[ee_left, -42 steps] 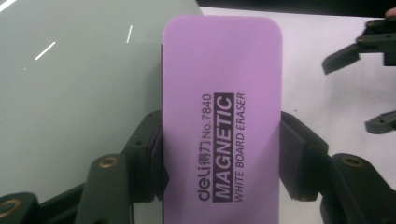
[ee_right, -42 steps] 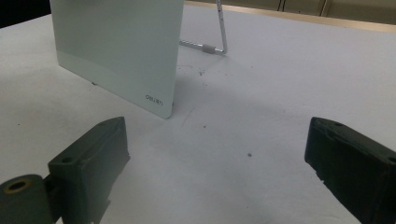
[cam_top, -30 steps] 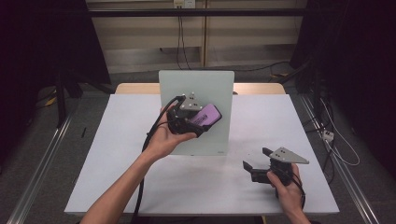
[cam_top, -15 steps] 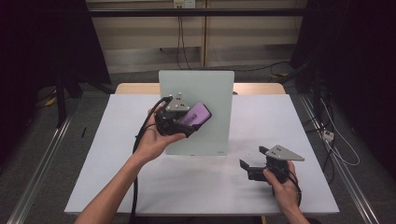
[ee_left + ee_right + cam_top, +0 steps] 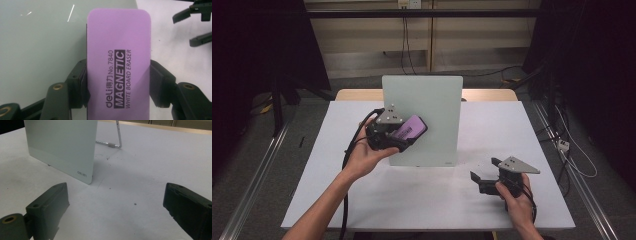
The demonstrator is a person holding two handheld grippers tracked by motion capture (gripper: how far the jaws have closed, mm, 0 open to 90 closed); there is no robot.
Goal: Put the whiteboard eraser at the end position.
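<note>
We see the left gripper point(image 5: 404, 139) clamped on a purple eraser point(image 5: 408, 128), its jaws pressing the long sides, held against the upright whiteboard point(image 5: 432, 100). To the right, the right gripper point(image 5: 484, 175) rests low over the table point(image 5: 312, 170), jaws wide apart, holding nothing.

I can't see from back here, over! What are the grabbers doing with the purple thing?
Left gripper shut on purple eraser, held at the whiteboard. Right gripper open, low over the table. Nothing in the way, over.
</note>
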